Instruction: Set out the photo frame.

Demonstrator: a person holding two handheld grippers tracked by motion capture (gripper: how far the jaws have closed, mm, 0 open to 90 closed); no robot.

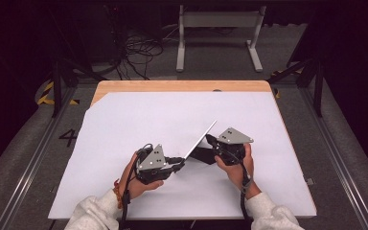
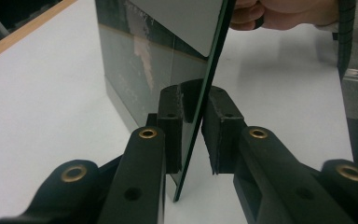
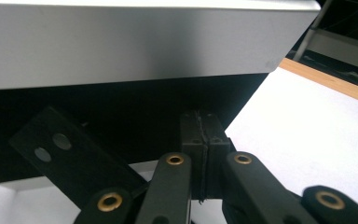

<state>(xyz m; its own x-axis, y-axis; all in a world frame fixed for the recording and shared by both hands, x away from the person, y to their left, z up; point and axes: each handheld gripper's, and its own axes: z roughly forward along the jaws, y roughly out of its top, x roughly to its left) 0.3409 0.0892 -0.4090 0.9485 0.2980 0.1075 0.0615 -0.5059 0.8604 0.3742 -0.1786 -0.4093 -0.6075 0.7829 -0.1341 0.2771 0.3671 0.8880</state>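
The left gripper (image 1: 178, 162) is held low over the white sheet (image 1: 124, 124) that covers the wooden table (image 1: 182, 86). Its jaws are set on either side of a thin glossy panel (image 1: 201, 139), seen in the high view as a pale tilted plate rising up and away from the jaw tips toward the far right. In the left gripper view the panel (image 2: 200, 116) is seen edge-on between the two pads: the left pad is pressed to its mirror-like face, while a narrow sliver of gap is seen at the right pad, so whether the jaws are fully clamped cannot be told for certain. The panel's lower edge is seen just ahead of and below the jaws, close to the sheet (image 2: 42, 107). Beyond the panel's top, the person's other hand (image 2: 284, 11) is seen.

To the right of the panel, the right gripper (image 1: 210, 141) is held by the right hand (image 1: 237, 167), its tip against the panel's dark underside. In the right gripper view (image 3: 200, 135) the two pads are pressed together with only a thin seam between them; whether a thin edge is pinched there cannot be told. Directly above and ahead of these jaws the panel (image 3: 135, 46) is seen as a broad pale band with dark shadow beneath. To the right of the jaws the white sheet (image 3: 307, 135) and the wooden table edge (image 3: 331, 81) are seen.
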